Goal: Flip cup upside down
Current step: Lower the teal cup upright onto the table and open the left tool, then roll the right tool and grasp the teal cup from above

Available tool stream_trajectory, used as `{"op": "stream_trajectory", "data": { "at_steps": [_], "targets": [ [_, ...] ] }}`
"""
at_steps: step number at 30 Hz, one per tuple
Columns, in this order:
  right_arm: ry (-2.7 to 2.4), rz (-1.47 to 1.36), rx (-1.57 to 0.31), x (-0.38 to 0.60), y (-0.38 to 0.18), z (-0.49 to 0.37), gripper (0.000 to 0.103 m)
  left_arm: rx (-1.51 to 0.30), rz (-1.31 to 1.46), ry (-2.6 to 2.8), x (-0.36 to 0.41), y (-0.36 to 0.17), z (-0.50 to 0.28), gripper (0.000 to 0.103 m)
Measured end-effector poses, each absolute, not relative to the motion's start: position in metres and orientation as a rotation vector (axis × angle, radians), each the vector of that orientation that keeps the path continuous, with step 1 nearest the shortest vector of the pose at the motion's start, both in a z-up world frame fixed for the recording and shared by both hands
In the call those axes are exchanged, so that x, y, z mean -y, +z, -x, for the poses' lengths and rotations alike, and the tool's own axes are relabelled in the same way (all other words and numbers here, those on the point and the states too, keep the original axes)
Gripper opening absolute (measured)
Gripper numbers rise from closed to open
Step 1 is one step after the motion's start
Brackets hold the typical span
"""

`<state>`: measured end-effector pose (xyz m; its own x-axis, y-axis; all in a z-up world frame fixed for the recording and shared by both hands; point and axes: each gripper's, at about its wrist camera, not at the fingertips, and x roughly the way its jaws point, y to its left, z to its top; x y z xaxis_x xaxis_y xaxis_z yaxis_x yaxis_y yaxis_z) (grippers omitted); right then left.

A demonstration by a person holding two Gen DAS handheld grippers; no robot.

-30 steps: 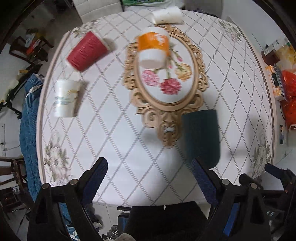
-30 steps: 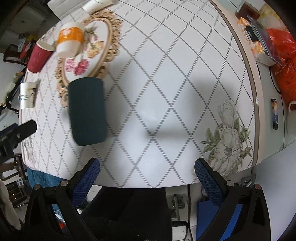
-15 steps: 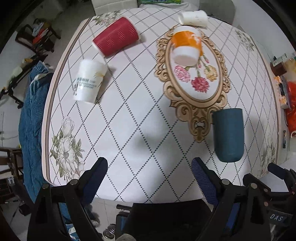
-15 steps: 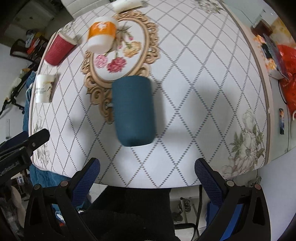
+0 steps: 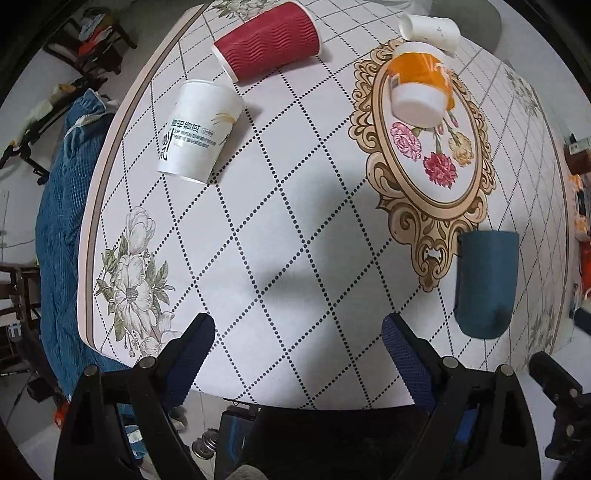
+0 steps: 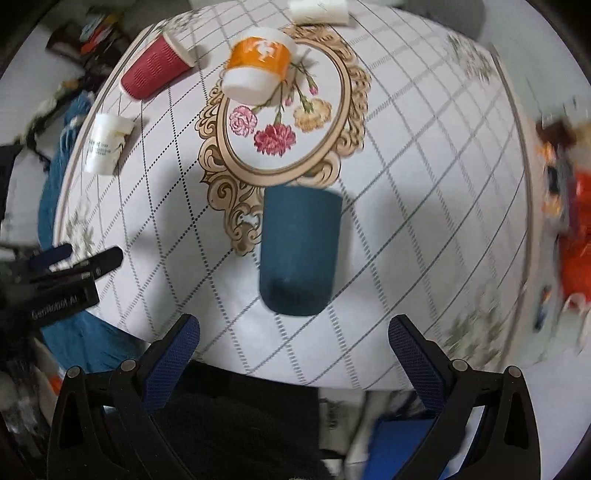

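Dark teal cup [image 6: 298,251] stands inverted, plain closed base up

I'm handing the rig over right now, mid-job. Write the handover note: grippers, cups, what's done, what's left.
Left gripper: open, empty, above the table's near edge.
Right gripper: open, empty, lined up just short of the dark blue cup.
Blue cup stands closed end up below the oval floral print. Orange cup, red ribbed cup and white printed cup also look inverted; a small white cup lies on its side at the far edge.
Nothing is gripped. Left: confirm which cup needs flipping.
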<state>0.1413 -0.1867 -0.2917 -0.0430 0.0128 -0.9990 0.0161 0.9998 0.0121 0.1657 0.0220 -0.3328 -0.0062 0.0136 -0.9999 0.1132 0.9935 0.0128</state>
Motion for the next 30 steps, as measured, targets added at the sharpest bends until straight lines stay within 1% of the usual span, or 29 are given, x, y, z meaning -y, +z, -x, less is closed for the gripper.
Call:
{"op": "stream_trajectory", "data": {
  "at_steps": [1, 2, 6, 11, 12, 14, 18, 21, 25, 30],
  "targets": [
    [0.011, 0.027, -1.609, 0.185, -0.289, -0.145, 0.103, -1.583, -0.095, -0.074, -0.022, -0.336, -0.168, 0.098],
    [0.026, 0.078, -1.598, 0.183, -0.286, -0.148, 0.103, -1.587, -0.093, -0.07, -0.022, -0.338, -0.17, 0.099],
    [0.134, 0.395, -1.52, 0.167, -0.276, -0.156, 0.103, -1.597, -0.082, -0.053, -0.021, -0.345, -0.174, 0.099],
    [0.317, 0.935, -1.328, 0.136, -0.275, -0.152, 0.103, -1.607, -0.064, -0.039, -0.019, -0.353, -0.178, 0.099],
    [0.368, 1.082, -1.272, 0.13, -0.279, -0.148, 0.103, -1.611, -0.06, -0.036, -0.019, -0.356, -0.179, 0.099],
    [0.444, 1.286, -1.178, 0.122, -0.286, -0.14, 0.103, -1.615, -0.056, -0.03, -0.018, -0.359, -0.179, 0.099],
    [0.682, 1.776, -0.903, 0.117, -0.312, -0.106, 0.103, -1.629, -0.04, -0.019, -0.018, -0.367, -0.179, 0.099],
    [0.861, 2.045, -0.721, 0.127, -0.331, -0.085, 0.103, -1.638, -0.034, -0.01, -0.019, -0.374, -0.18, 0.099],
    [1.072, 2.311, -0.471, 0.148, -0.355, -0.065, 0.103, -1.648, -0.023, 0.005, -0.017, -0.384, -0.179, 0.099],
    [1.296, 2.486, -0.219, 0.167, -0.38, -0.057, 0.103, -1.661, -0.013, 0.02, -0.016, -0.398, -0.175, 0.1]
  ]
}}
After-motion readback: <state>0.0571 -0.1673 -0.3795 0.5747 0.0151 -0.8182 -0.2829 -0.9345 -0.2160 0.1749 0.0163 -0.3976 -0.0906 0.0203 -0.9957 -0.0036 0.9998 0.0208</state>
